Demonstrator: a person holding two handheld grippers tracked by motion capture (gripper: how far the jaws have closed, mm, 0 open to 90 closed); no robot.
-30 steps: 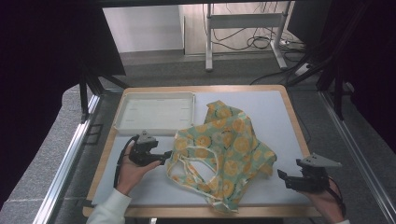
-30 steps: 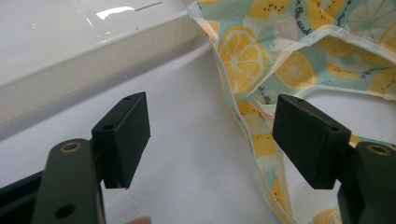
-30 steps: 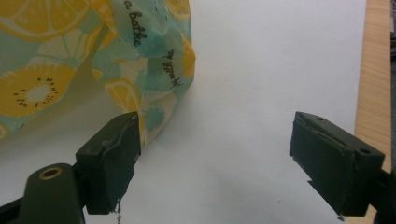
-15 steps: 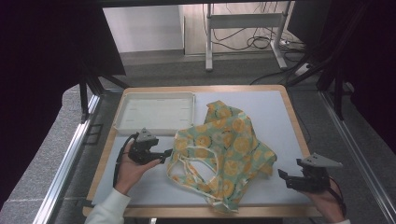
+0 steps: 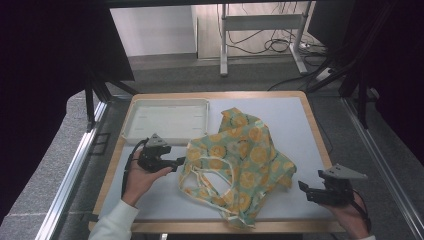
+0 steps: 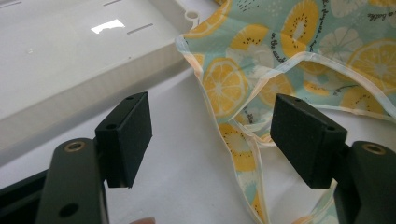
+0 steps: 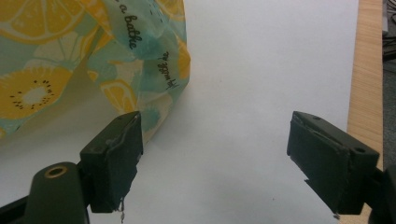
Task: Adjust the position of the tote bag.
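Left gripper [image 5: 176,162], jaws spread, sits at the cloth's [image 5: 245,162] left edge, near the tray [image 5: 167,120]. Right gripper [image 5: 304,189], jaws spread, near-right, just beside the cloth.

A crumpled cloth bag [image 5: 240,167] printed with yellow lemon slices on a pale green ground is seen lying near the middle of the white table top. It is spread loosely, not flat, with folds raised across it. Cream-edged straps [image 5: 212,180] are looped at its near left side. Small dark lettering is printed on the fabric. Its upper left corner is laid just beside a shallow white tray [image 5: 165,120].
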